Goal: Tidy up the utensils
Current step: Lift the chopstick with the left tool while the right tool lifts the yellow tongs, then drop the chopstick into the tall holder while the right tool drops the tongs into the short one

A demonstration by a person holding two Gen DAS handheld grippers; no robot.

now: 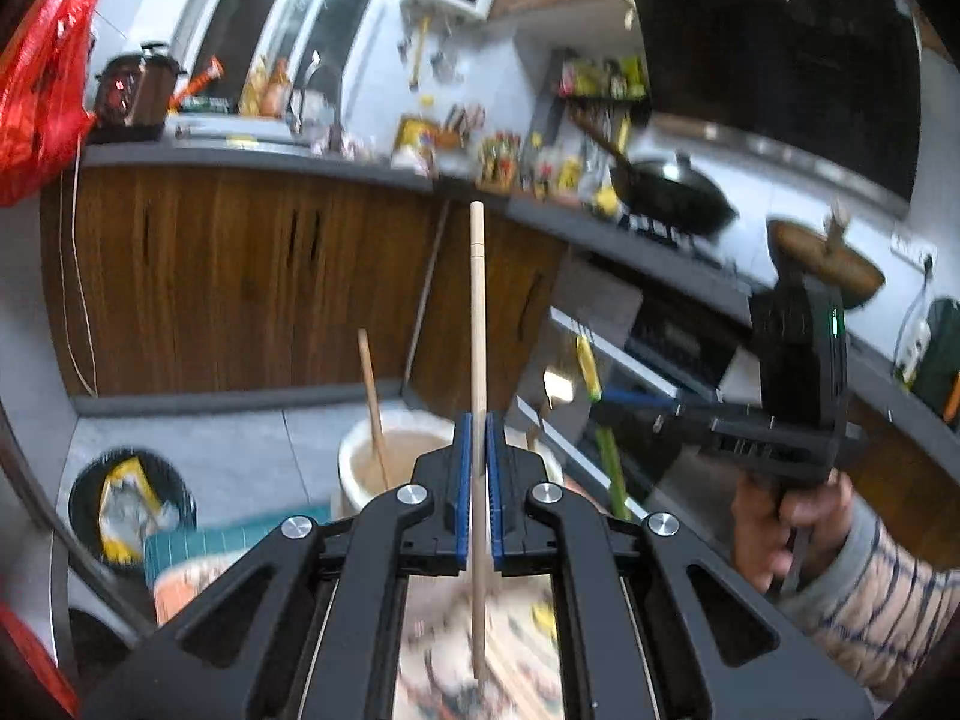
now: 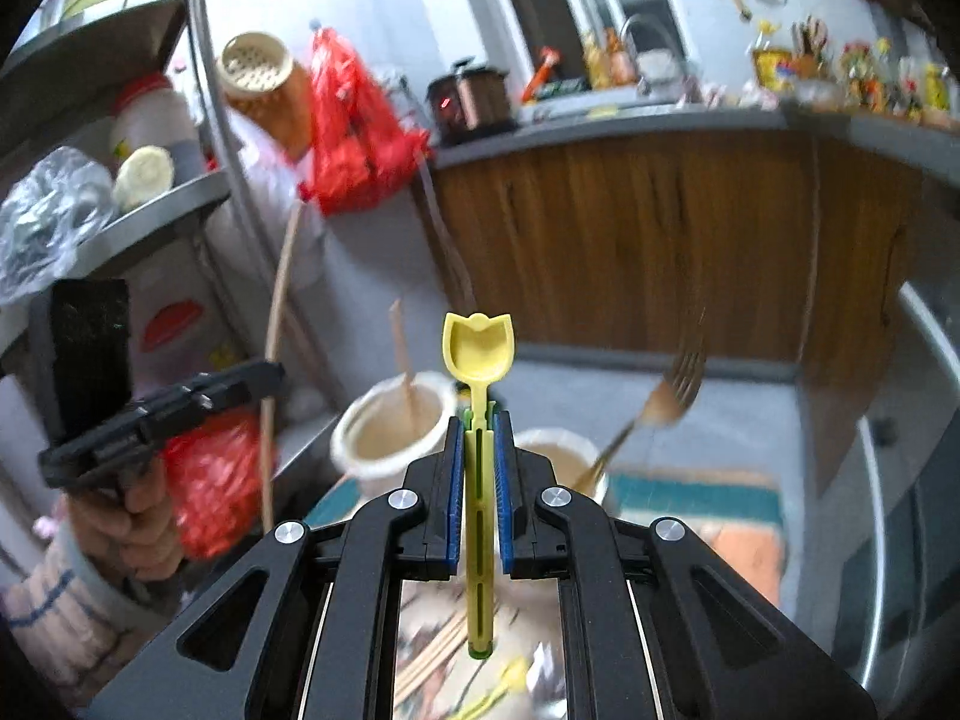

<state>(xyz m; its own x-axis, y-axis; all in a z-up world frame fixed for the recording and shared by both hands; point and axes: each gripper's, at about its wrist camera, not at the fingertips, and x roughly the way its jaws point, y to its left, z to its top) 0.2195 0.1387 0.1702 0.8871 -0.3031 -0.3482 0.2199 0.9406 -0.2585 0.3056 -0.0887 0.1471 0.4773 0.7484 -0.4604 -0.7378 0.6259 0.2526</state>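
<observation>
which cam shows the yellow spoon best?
Right wrist view: the yellow spoon is centred, bowl and handle sharp, clamped in the right gripper. Left wrist view shows it only side-on, blurred, at the far gripper's tips.

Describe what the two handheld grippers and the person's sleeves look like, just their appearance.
Both grippers, left gripper and right gripper, are matte black, with angular linkage arms, round silver pivot bolts and blue ribbed pads lining the fingers. Seen from the side, each has a pistol-style handle under a boxy black body; a small green light glows on the right one. The sleeve is pale knit with thin blue stripes.
</observation>
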